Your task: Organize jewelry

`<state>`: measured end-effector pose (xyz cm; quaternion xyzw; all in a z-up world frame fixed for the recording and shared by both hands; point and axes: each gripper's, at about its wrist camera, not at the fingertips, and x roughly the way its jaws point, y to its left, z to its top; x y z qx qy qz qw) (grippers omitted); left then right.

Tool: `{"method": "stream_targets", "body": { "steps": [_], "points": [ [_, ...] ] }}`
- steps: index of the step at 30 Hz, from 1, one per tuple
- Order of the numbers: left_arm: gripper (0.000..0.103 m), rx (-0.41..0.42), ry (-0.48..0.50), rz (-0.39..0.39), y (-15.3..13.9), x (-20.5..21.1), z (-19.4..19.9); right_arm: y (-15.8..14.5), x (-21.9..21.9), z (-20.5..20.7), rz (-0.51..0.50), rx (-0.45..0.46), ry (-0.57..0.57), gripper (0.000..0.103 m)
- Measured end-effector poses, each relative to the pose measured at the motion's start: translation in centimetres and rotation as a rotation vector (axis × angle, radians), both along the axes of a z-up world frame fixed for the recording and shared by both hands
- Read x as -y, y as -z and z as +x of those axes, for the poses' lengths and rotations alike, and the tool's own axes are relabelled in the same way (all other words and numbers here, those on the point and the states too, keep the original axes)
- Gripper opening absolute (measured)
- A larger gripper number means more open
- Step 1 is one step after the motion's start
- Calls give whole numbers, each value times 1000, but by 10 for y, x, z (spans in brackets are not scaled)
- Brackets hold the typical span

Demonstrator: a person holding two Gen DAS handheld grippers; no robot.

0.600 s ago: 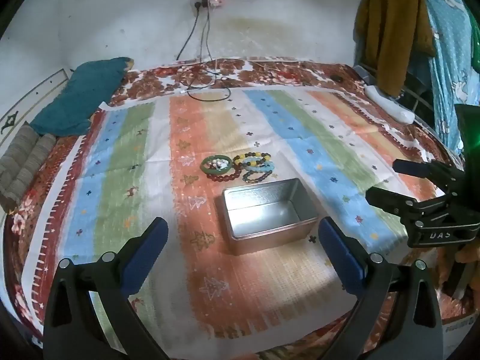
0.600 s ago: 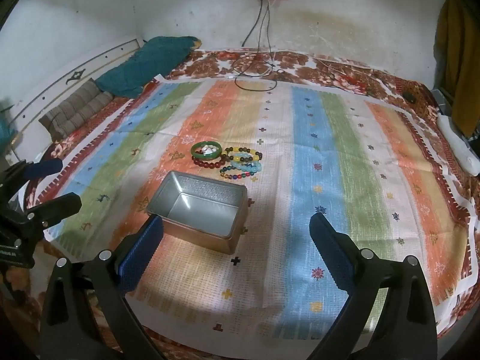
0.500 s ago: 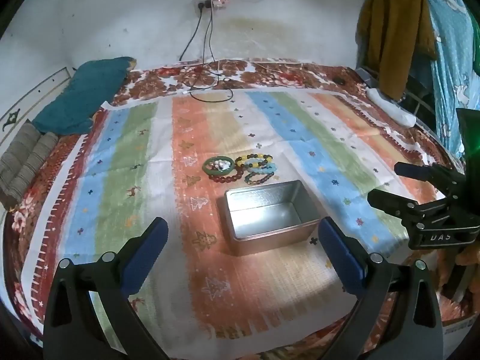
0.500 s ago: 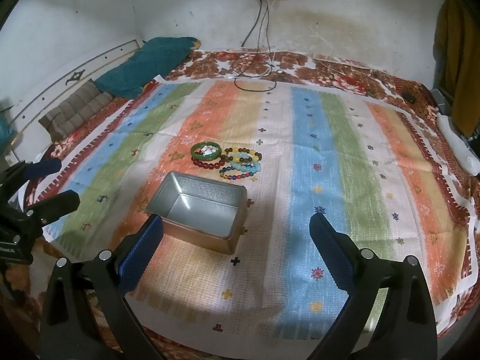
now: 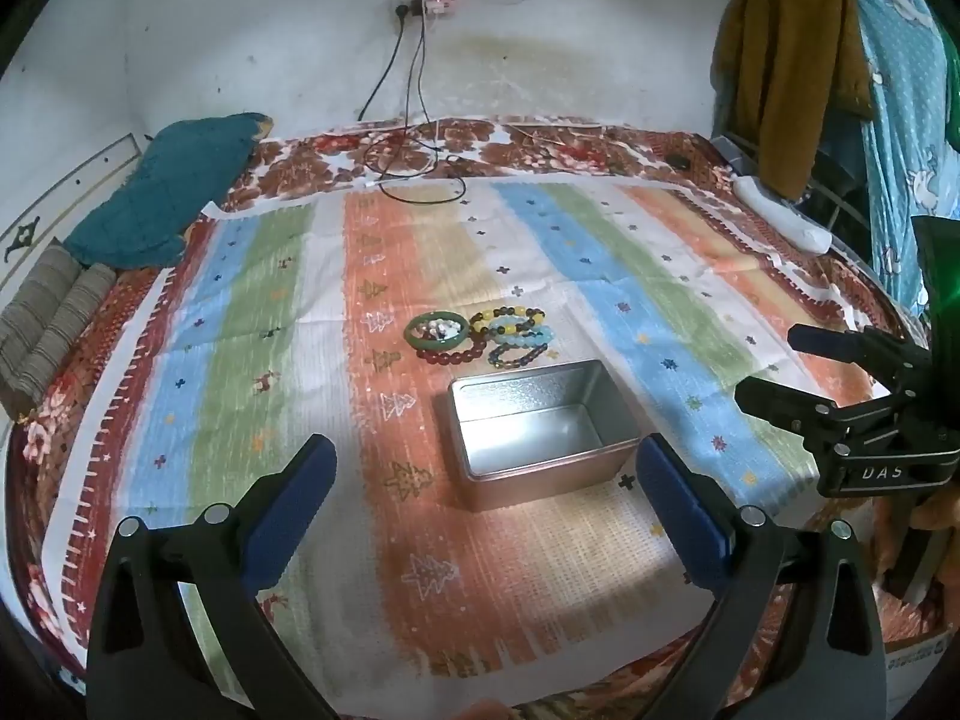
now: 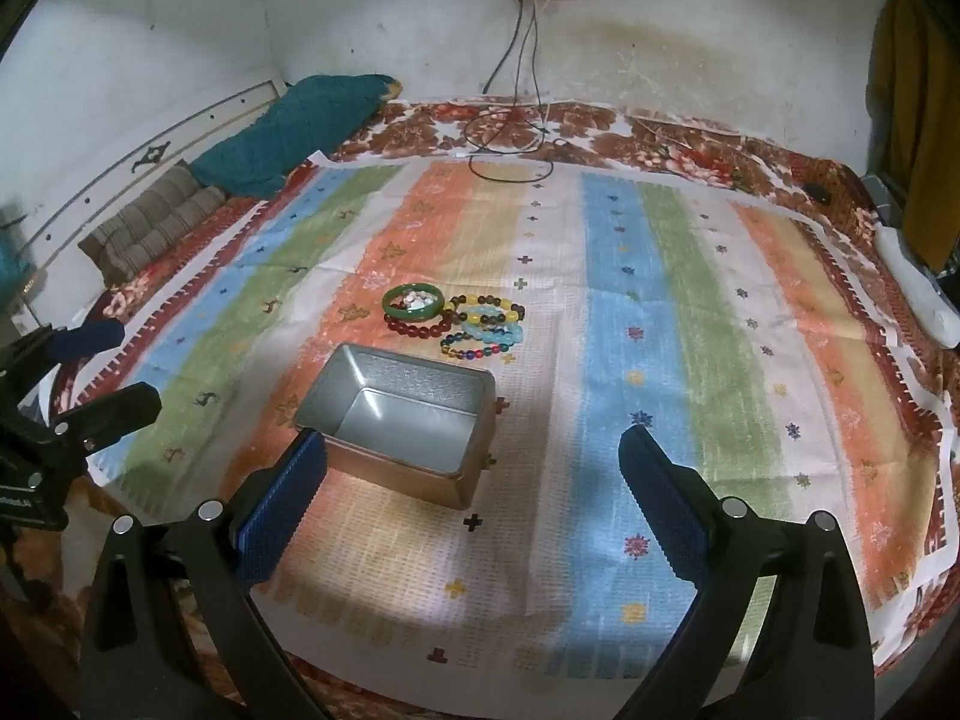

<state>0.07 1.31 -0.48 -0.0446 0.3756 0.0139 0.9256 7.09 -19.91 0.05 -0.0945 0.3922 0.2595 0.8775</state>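
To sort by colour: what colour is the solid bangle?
Green; the bangle shows best in the right wrist view.

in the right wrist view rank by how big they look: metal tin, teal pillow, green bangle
1. Teal pillow and metal tin: look about alike; the tin is nearer the camera, so no ranking.
2. Green bangle, clearly smallest.

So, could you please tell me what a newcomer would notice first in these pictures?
Probably the shiny empty metal tin at the middle of the striped cloth, with a cluster of beaded bracelets and a green bangle lying just beyond it. Both tools hover open in the foreground.
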Motion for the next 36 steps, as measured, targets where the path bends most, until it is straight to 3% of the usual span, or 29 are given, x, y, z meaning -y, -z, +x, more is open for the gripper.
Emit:
{"method": "stream_targets", "body": {
  "steps": [13,36],
  "points": [
    [98,10,-19,12,1,9,-4,0,0,-1,-6,10,-6,99],
    [98,6,-54,-37,-5,-2,-2,3,1,4,-24,-13,14,99]
  ]
}}
